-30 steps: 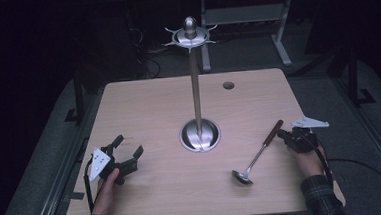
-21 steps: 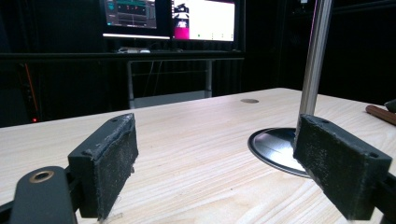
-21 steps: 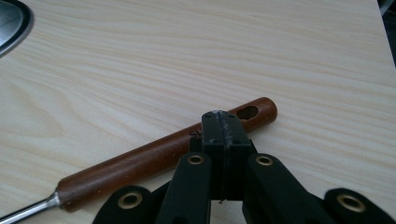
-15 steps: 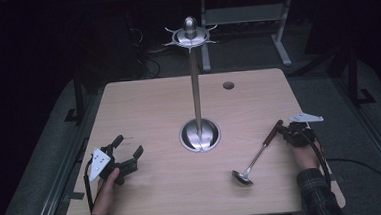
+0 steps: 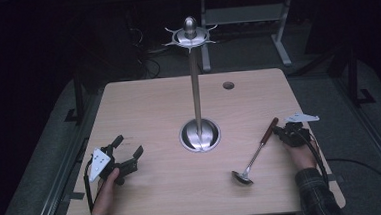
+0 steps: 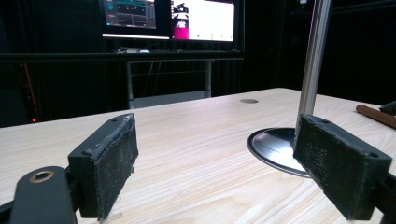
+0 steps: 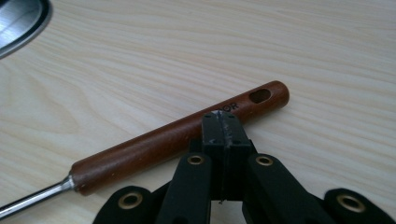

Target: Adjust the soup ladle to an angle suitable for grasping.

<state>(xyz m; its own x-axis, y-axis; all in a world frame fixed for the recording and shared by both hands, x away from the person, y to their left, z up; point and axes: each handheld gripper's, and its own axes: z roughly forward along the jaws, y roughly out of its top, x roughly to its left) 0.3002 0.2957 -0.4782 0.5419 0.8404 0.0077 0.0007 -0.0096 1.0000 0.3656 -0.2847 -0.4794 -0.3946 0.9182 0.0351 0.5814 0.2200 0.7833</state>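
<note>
With the right gripper (image 7: pixel 223 122) jaws pressed together, empty, against the ladle (image 5: pixel 255 153) at the stand's (image 5: pixel 199 132) four o'clock, and the left gripper (image 5: pixel 128 152) jaws apart, a push could roll the handle away.

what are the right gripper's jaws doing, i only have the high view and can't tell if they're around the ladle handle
observer: not around it. the right gripper has its jaws shut flat on each other, with the tips at the near side of the ladle's wooden handle. whether they touch it I can't tell.
operator: is there a hole to hang it by
observer: yes, an oval hole goes through the handle near its free end.
operator: and the left one
observer: the left gripper is open with nothing between its pads, and it faces the stand.
</note>
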